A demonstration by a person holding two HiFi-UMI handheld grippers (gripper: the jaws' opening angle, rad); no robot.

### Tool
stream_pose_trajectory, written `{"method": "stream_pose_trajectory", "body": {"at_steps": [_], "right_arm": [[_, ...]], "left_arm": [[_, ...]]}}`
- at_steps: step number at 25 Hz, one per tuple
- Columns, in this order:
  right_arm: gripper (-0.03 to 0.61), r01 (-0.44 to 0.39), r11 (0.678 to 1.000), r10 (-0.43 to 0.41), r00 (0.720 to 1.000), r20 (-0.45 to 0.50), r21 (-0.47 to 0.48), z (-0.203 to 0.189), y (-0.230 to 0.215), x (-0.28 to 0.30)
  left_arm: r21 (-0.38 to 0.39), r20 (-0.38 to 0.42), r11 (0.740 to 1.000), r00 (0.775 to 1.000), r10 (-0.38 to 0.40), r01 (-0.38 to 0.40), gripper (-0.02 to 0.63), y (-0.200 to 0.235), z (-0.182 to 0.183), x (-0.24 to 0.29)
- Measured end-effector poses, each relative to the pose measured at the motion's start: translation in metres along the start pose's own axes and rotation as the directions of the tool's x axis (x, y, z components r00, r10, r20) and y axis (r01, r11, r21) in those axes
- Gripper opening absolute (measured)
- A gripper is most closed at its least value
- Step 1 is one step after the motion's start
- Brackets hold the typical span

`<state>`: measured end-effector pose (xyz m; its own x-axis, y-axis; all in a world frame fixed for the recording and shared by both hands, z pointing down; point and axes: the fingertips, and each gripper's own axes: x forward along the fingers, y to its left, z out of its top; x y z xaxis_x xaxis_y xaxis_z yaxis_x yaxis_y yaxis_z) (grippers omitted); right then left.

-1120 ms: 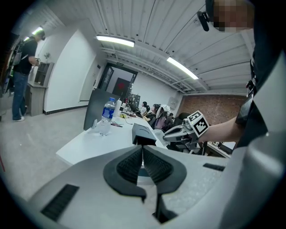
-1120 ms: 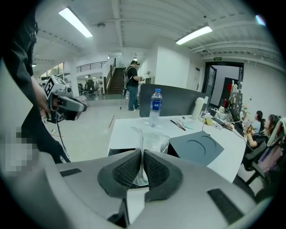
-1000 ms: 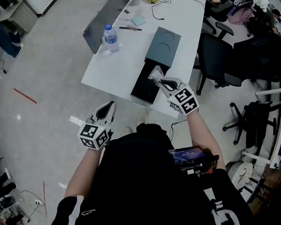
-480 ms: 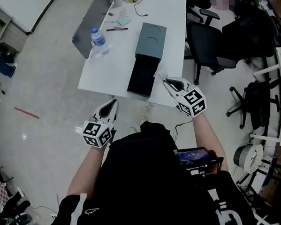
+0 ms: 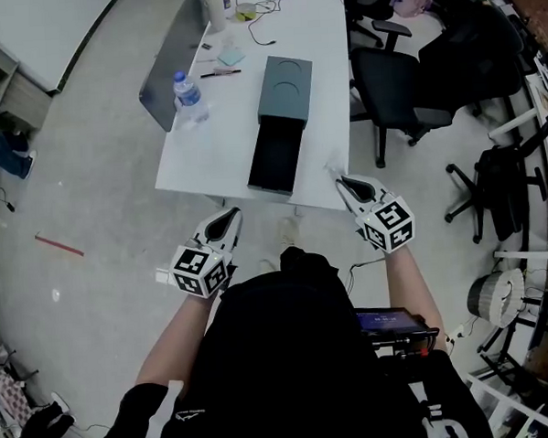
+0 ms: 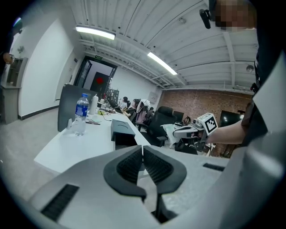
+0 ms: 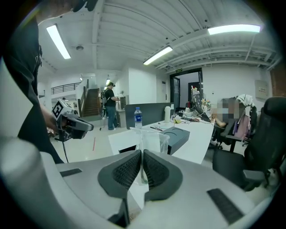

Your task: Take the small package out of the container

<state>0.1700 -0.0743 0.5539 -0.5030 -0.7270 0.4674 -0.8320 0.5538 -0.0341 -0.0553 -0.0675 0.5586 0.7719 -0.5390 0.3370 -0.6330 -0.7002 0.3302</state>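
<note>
Your right gripper [image 5: 343,181] is clenched on the small package [image 7: 150,139], a clear plastic bag w/ no print you can read. In the right gripper view the bag stands pinched between the ribbed pads [image 7: 127,170] and sticks up above them. In the head view it sits at the jaw tips, right-centre of frame by the near right corner of the white table [image 5: 211,157]. It's out of the container [image 5: 286,92] and to the right of it, not touching. The container lies mid-table, upper centre of frame: black open part toward you, grey lidded part behind w/ two curved lines on top, no lettering visible. Your left gripper [image 5: 229,214] is at lower left-centre, off the table's near edge, jaws pressed together w/ nothing between them — the left gripper view shows the pads [image 6: 130,166] meeting. Each gripper's cube carries black-and-white square markers, no text. A water bottle [image 5: 188,92] w/ a blue label stands upper left on the table; its print is too small to read. Behind it are a pen [image 5: 215,74] and a teal pad [image 5: 232,56]. A black office chair [image 5: 391,97] stands at the table's right side, upper right of frame.
</note>
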Motion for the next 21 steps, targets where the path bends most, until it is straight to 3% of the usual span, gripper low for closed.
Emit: {"method": "stream_pose_trajectory", "body": {"at_steps": [10, 21], "right_arm": [[0.041, 0.062, 0.996, -0.066, 0.996, 0.064, 0.071, -0.016, 0.016, -0.043], [0.041, 0.082, 0.993, -0.089, 0.993, 0.083, 0.087, -0.026, 0.024, -0.069]], "left_arm": [[0.005, -0.018, 0.999, 0.999, -0.039, 0.039, 0.015, -0.014, -0.012, -0.007], [0.002, -0.026, 0.998, 0.998, -0.062, 0.062, 0.015, -0.03, -0.022, -0.008]]}}
